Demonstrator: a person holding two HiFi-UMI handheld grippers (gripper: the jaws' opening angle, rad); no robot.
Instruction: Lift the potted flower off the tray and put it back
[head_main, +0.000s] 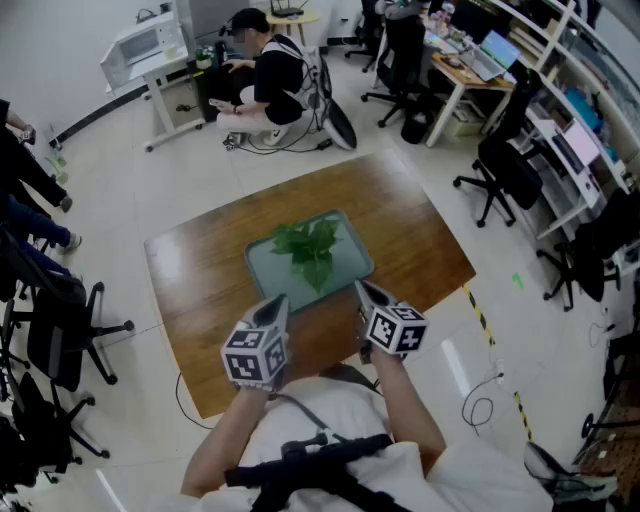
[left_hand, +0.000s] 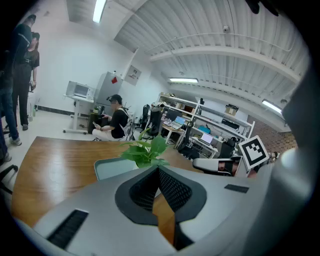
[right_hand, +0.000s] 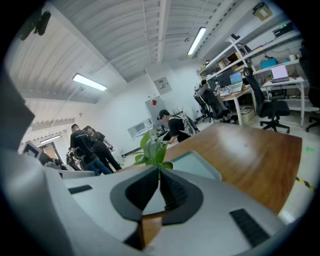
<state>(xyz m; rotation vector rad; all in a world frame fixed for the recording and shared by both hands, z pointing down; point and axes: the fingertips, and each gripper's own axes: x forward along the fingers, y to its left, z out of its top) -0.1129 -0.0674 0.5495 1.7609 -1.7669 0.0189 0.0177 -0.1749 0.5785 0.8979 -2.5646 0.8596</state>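
A leafy green potted flower (head_main: 310, 248) stands on a grey-green tray (head_main: 262, 272) in the middle of a brown wooden table (head_main: 200, 280); the leaves hide its pot. My left gripper (head_main: 280, 300) and right gripper (head_main: 362, 288) hover over the table's near edge, side by side, both pointing at the tray and short of it. The left gripper view shows the left gripper (left_hand: 157, 167) with its tips together and nothing held, and the flower (left_hand: 147, 150) and tray (left_hand: 107, 167) just beyond. My right gripper (right_hand: 159, 167) likewise has its tips together and holds nothing, in line with the flower (right_hand: 154, 150).
A person (head_main: 262, 80) crouches on the floor beyond the table's far side. Office chairs stand at the left (head_main: 60, 330) and right (head_main: 500, 170), with desks and shelves behind. People (right_hand: 87, 145) stand off to the left. A cable (head_main: 485, 400) lies on the floor at the right.
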